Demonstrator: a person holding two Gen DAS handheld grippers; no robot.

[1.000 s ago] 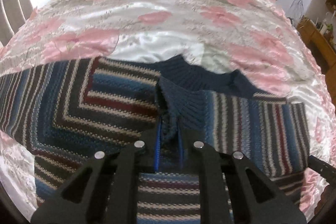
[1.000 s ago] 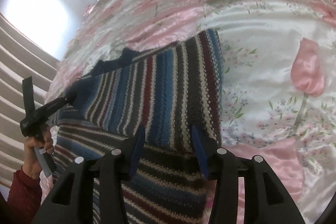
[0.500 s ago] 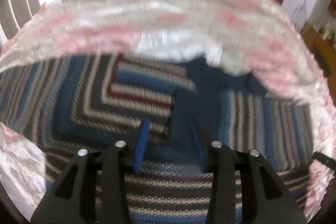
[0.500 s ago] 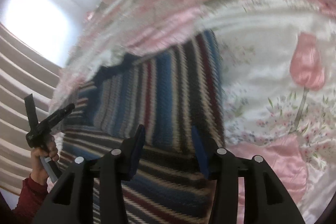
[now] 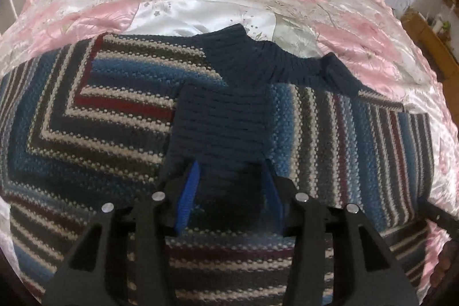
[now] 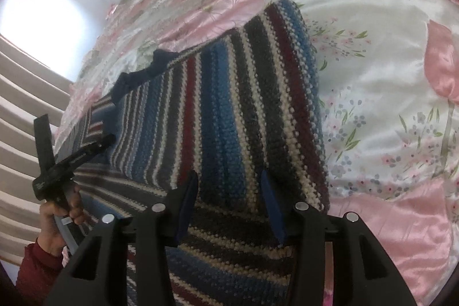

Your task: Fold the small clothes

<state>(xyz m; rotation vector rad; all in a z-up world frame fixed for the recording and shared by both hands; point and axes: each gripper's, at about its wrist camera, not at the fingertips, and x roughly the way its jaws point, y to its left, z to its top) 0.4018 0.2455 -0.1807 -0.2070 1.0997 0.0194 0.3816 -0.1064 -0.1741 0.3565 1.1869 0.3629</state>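
Now the striped sweater [image 5: 120, 116] lies soft and floppy; left gripper [image 5: 229, 191] and right gripper [image 6: 229, 202], fingers apart, probably should pinch the 12 o'clock collar [image 5: 275, 62].

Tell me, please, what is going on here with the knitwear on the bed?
A person holding a tool in each hand is folding a striped sweater on a floral satin bedspread. Both sleeves are folded across the body. The left tool hovers open above the navy cuff, and the right tool is open over the right sleeve.
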